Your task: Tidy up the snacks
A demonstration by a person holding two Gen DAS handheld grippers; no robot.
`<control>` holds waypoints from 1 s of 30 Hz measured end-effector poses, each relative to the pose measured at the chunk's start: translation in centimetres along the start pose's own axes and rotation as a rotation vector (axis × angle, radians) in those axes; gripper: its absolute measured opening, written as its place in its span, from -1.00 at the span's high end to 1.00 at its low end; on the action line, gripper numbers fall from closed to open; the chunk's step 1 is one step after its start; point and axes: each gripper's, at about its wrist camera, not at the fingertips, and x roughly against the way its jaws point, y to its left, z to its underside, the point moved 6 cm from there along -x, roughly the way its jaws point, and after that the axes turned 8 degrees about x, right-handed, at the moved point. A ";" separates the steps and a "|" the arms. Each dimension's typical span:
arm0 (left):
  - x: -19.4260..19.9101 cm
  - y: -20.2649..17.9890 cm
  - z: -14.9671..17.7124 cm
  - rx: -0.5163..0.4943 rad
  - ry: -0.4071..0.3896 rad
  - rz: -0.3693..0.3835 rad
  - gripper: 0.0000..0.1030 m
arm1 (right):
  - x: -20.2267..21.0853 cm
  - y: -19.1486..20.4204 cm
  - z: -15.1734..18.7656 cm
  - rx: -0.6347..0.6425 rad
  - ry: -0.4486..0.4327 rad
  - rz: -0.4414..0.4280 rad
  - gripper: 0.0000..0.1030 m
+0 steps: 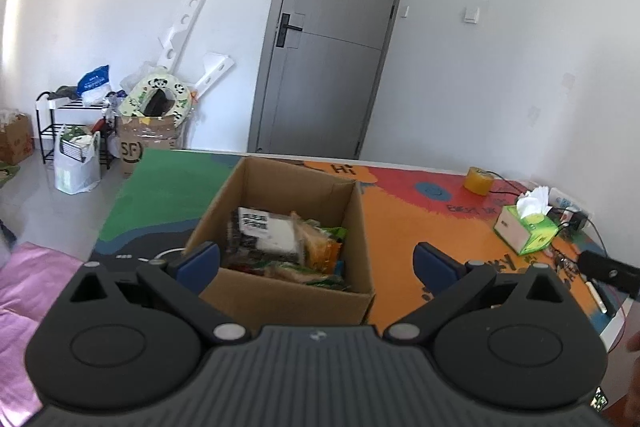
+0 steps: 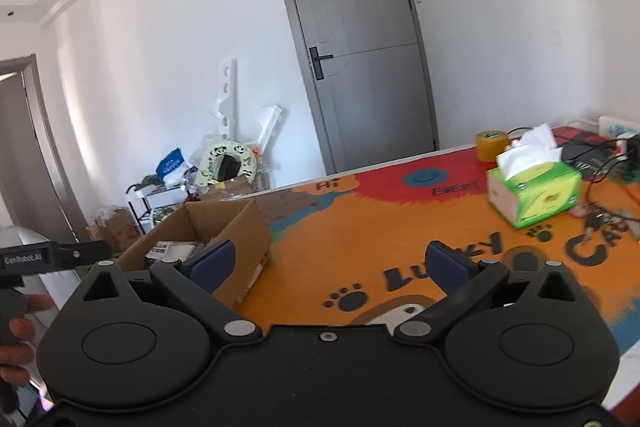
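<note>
Left gripper (image 1: 316,259): you are holding its jaws spread wide, nothing between them
Right gripper (image 2: 332,263): your jaws are standing wide apart, empty
Snacks (image 1: 288,243): lying inside the cardboard box (image 1: 276,299) on the colourful table mat (image 1: 420,223)
Tissue box (image 2: 534,193): sitting well apart, beside the tape roll (image 2: 491,145)

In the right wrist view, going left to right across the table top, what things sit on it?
Cardboard box with snack packets, then the roll of yellow tape, then the green tissue box, then the tangle of cables at the far right edge.
</note>
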 end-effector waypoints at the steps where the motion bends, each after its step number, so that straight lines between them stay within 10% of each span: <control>1: 0.3 0.1 0.0 -0.003 -0.002 -0.001 -0.99 | 0.3 -0.3 -0.1 0.005 0.003 0.012 -0.99; 21: 4.5 2.6 -0.2 -0.053 -0.031 -0.075 -0.99 | 3.7 0.8 1.6 0.071 0.051 0.054 -1.00; 30: 5.3 2.0 0.8 -0.110 -0.026 -0.065 -0.99 | 4.7 2.6 1.2 0.007 0.059 -0.089 -1.00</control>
